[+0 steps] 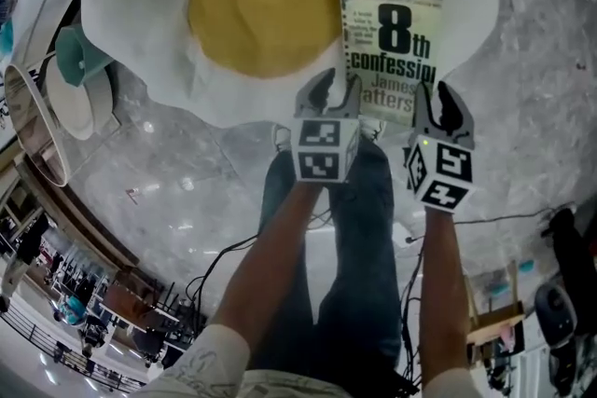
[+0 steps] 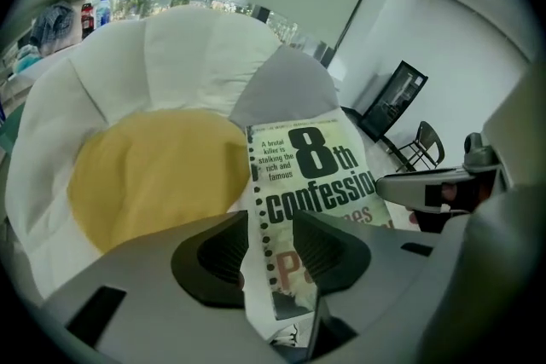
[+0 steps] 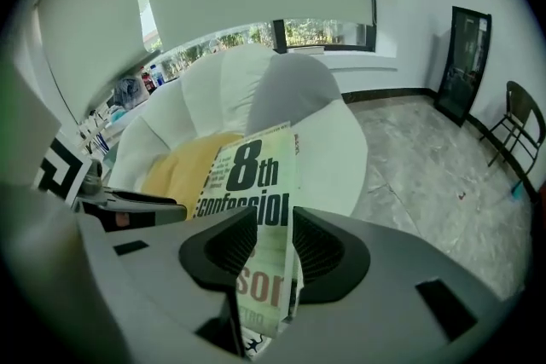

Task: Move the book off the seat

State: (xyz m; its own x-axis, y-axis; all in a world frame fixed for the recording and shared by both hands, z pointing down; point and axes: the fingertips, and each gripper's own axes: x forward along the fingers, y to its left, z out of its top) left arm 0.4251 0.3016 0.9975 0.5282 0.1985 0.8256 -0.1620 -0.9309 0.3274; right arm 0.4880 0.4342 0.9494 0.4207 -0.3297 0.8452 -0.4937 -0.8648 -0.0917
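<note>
The book (image 1: 392, 51), a pale green paperback with "8th confession" in black print, lies face up on a white petal (image 1: 466, 5) of the flower-shaped seat, right of its yellow centre cushion (image 1: 266, 9). My left gripper (image 1: 336, 81) stands at the book's near left corner and my right gripper (image 1: 440, 98) at its near right corner. In the left gripper view the book (image 2: 311, 175) runs down between the open jaws of the left gripper (image 2: 271, 247), with a gap at the pads. The right gripper (image 3: 273, 247) is likewise open around the book's (image 3: 252, 175) near edge.
The person's legs (image 1: 326, 238) stand on grey marble floor (image 1: 187, 163) in front of the seat, with black cables (image 1: 224, 256) trailing beside them. A round mirror and teal object (image 1: 75, 61) sit at the left. A folding chair (image 3: 520, 124) and a dark panel (image 3: 465, 55) stand by the wall.
</note>
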